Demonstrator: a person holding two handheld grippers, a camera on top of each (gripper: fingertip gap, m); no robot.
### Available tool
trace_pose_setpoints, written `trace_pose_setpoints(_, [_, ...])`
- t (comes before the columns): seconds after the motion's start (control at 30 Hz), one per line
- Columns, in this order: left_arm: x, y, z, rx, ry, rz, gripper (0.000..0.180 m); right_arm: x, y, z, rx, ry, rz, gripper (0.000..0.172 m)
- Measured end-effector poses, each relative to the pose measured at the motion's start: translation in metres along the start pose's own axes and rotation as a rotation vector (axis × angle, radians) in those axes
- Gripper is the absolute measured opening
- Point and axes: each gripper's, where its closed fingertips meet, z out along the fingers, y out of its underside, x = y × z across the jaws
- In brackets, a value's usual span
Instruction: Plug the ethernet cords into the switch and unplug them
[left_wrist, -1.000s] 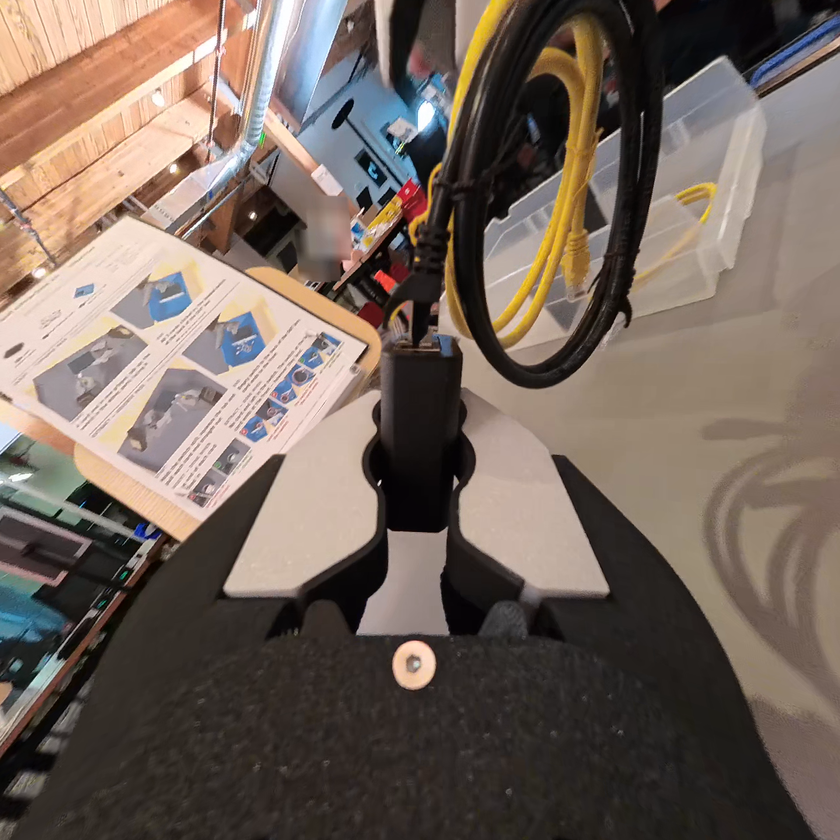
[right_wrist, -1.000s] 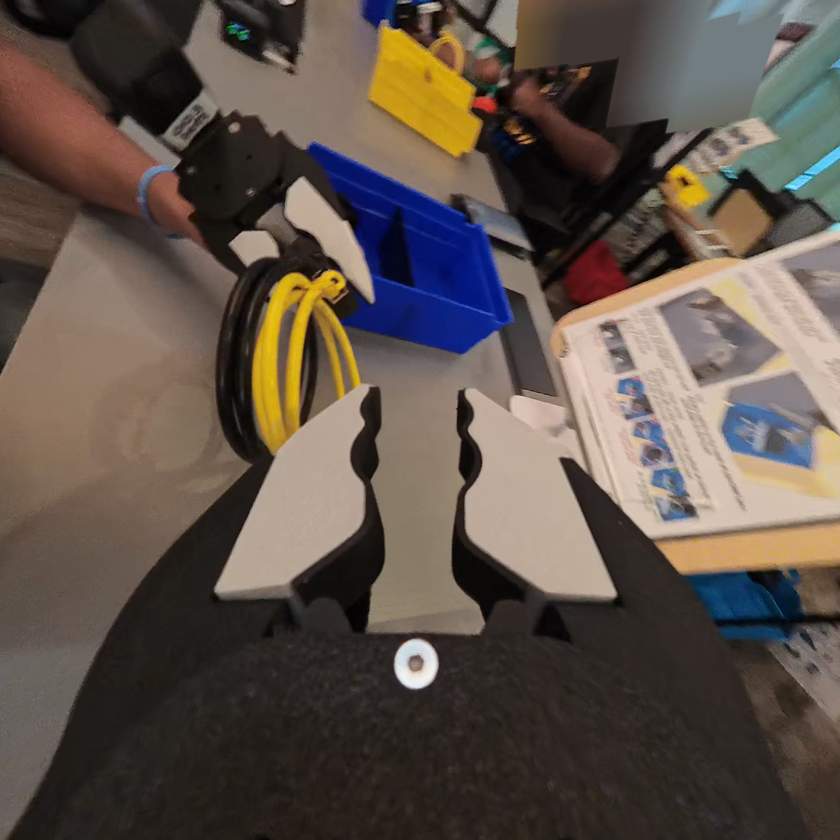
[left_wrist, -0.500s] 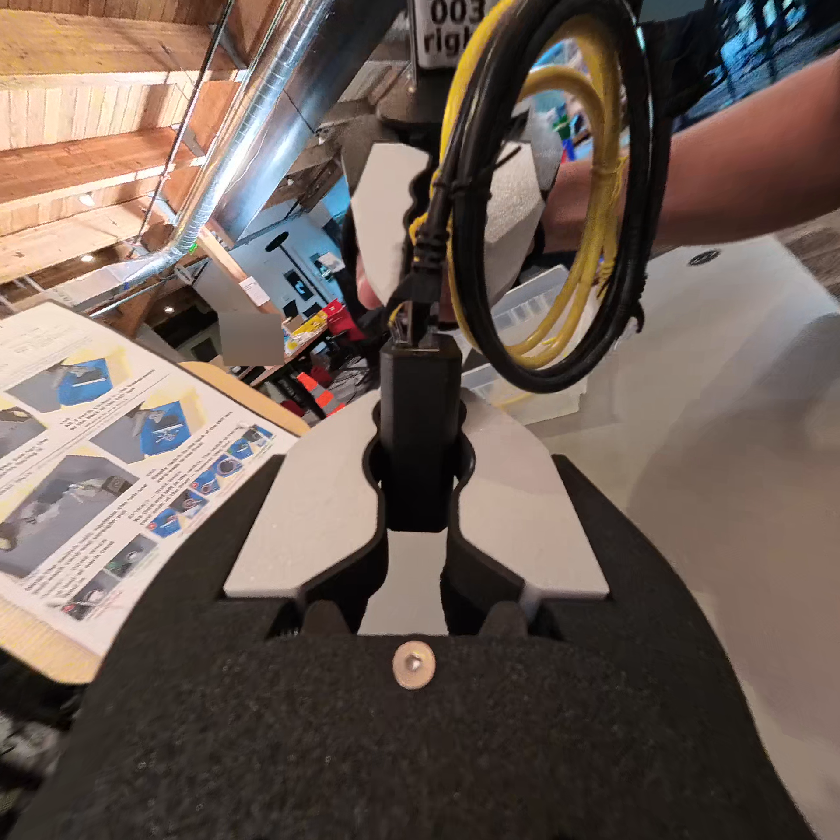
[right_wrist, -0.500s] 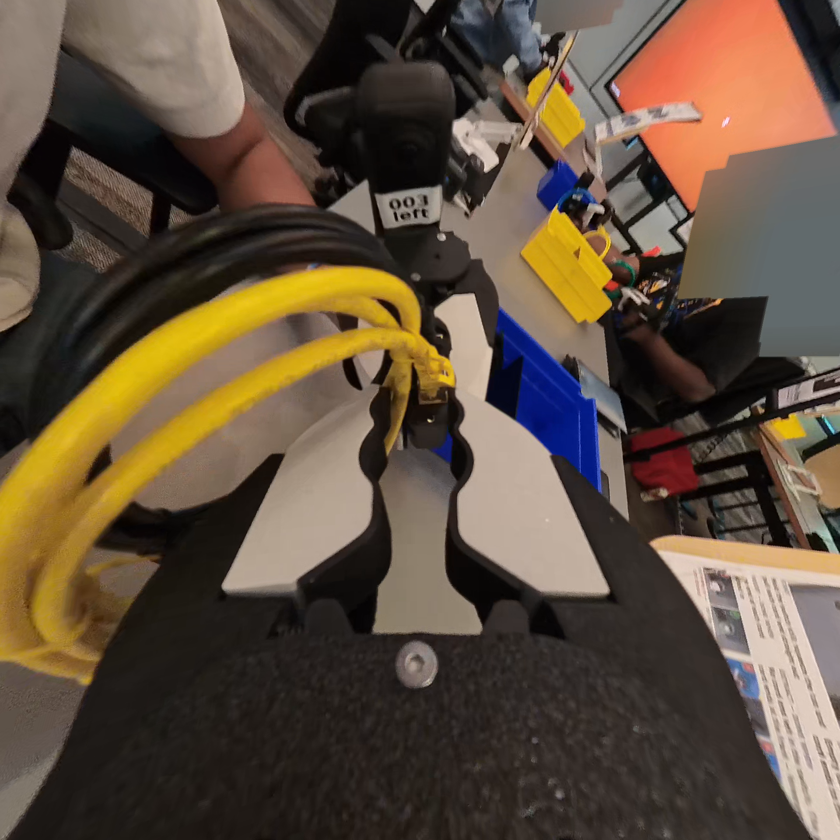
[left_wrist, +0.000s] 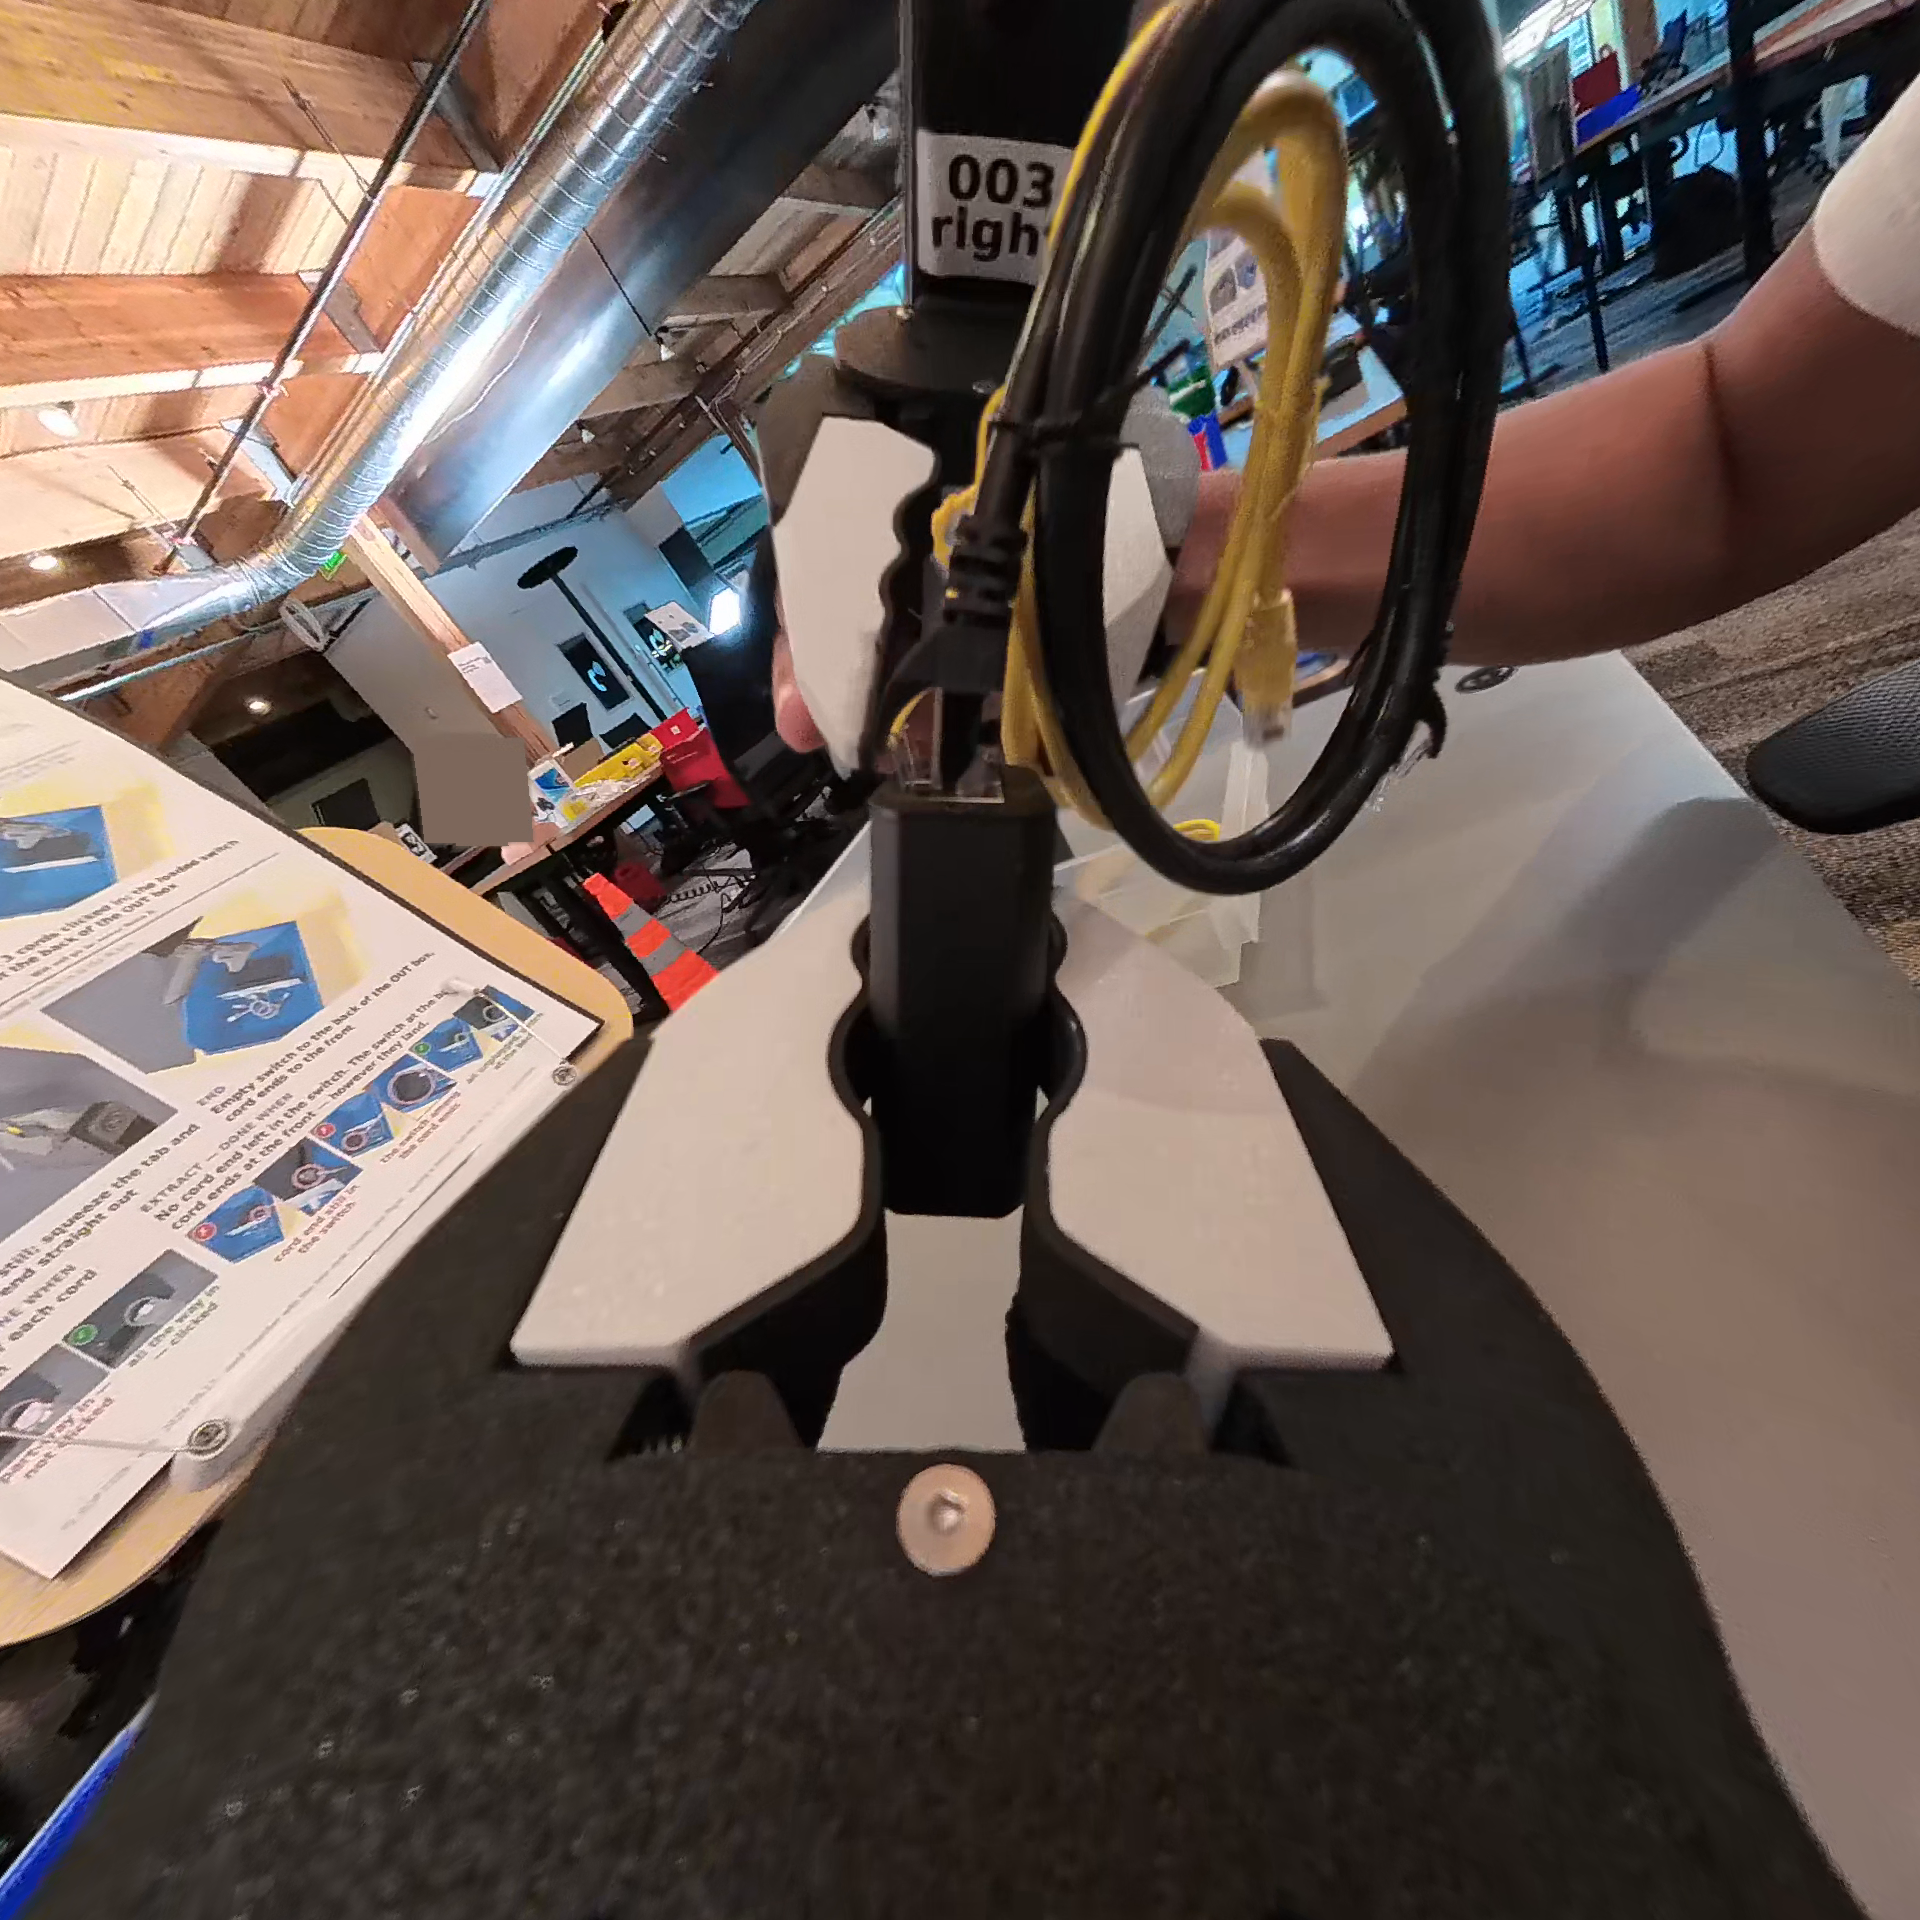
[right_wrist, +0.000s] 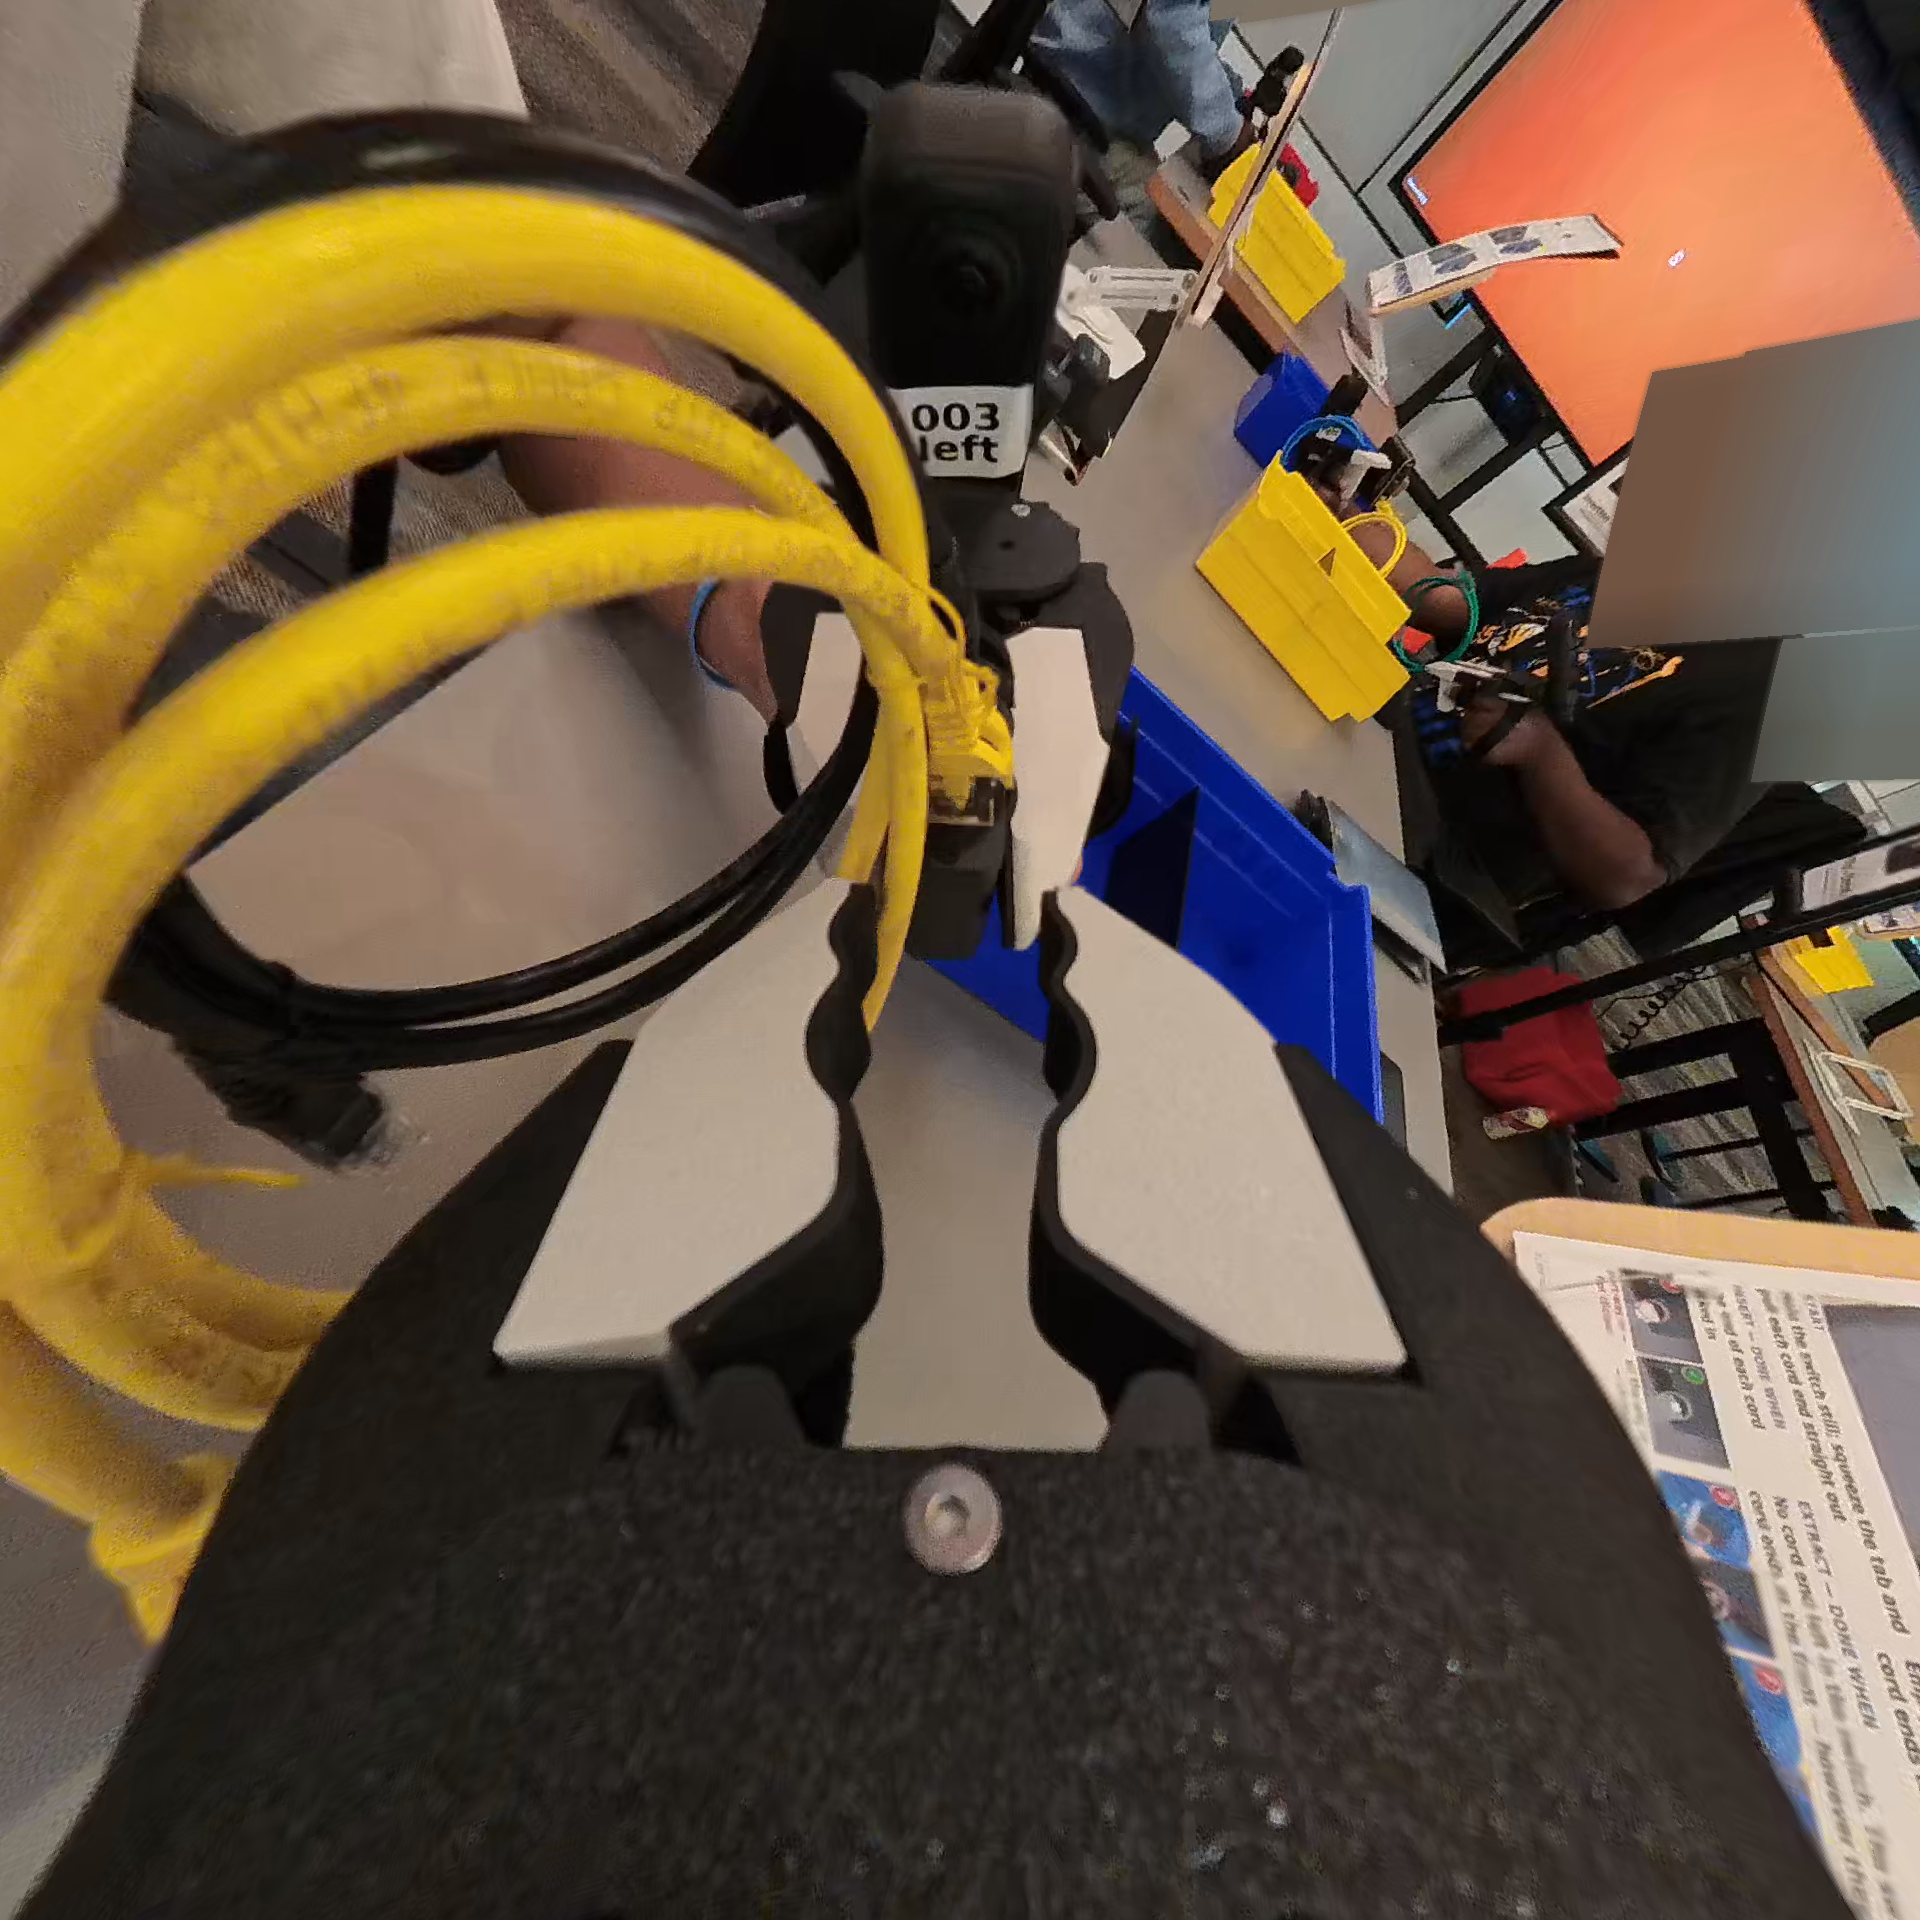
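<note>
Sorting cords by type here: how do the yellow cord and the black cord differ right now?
The yellow cord is bright yellow; the black cord is black. The yellow cord's free plug dangles inside the loop, whereas the black cord's plug points into the switch held by the left tool. Both are coiled and bundled together.

switch (left_wrist: 961, 997) sits between left gripper (left_wrist: 958, 977) fingers, cords (left_wrist: 1236, 540) plugged into its far end and looping right, right gripper (right_wrist: 951, 935) facing it, bin (right_wrist: 1247, 894) behind on table (left_wrist: 1558, 1039), instruction sheet (left_wrist: 208, 1091) left.
</note>
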Motion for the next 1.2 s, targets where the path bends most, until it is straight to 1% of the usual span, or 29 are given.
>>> trace_pose_setpoints(0.1, [0.0, 0.0, -0.001, 0.001, 0.008, -0.001, 0.025, -0.001, 0.0, 0.005, -0.023, 0.001, -0.039, 0.03])
trace_pose_setpoints(0.23, [-0.003, -0.001, -0.002, -0.002, -0.008, 0.0, 0.024, 0.011, 0.004, -0.014, 0.003, 0.011, 0.019, 0.031])
trace_pose_setpoints(0.3, [-0.003, -0.002, -0.003, 0.005, -0.004, -0.002, 0.024, 0.02, 0.006, -0.023, 0.028, 0.044, 0.04, 0.026])
trace_pose_setpoints(0.4, [0.0, -0.003, -0.002, 0.004, 0.0, 0.014, 0.025, 0.024, 0.007, -0.025, 0.061, 0.049, 0.071, 0.027])
trace_pose_setpoints(0.53, [0.002, 0.001, 0.001, -0.016, -0.001, 0.027, 0.025, 0.009, 0.0, -0.007, 0.08, -0.002, 0.052, 0.027])
trace_pose_setpoints(0.6, [0.002, 0.002, 0.0, -0.011, 0.004, 0.018, 0.025, 0.003, -0.003, 0.004, 0.065, -0.001, 0.012, 0.024])
trace_pose_setpoints(0.63, [0.0, 0.0, -0.001, 0.004, 0.002, 0.014, 0.025, 0.002, -0.005, 0.005, 0.071, 0.004, -0.002, 0.021])
trace_pose_setpoints(0.7, [-0.001, -0.001, -0.001, 0.005, 0.008, -0.003, 0.025, 0.003, -0.01, 0.005, 0.103, 0.019, 0.003, 0.023])
trace_pose_setpoints(0.8, [0.006, 0.002, 0.002, -0.004, 0.039, 0.004, 0.025, 0.0, -0.014, 0.01, 0.11, 0.027, -0.024, 0.02])
trace_pose_setpoints(0.9, [0.013, 0.002, 0.005, -0.001, 0.062, 0.005, 0.025, -0.009, -0.018, 0.014, 0.125, -0.017, -0.01, 0.019])
trace_pose_setpoints(0.97, [0.01, 0.004, 0.005, -0.013, 0.043, 0.008, 0.025, -0.009, -0.018, 0.016, 0.132, -0.007, -0.009, 0.015])
trace_pose_setpoints(1.07, [0.008, 0.008, 0.005, -0.031, 0.034, 0.015, 0.025, -0.007, -0.014, 0.016, 0.125, 0.022, -0.001, 0.015])
trace_pose_setpoints(1.2, [0.008, 0.006, 0.006, -0.025, 0.031, 0.002, 0.025, -0.006, -0.015, 0.015, 0.168, 0.035, 0.016, 0.015])
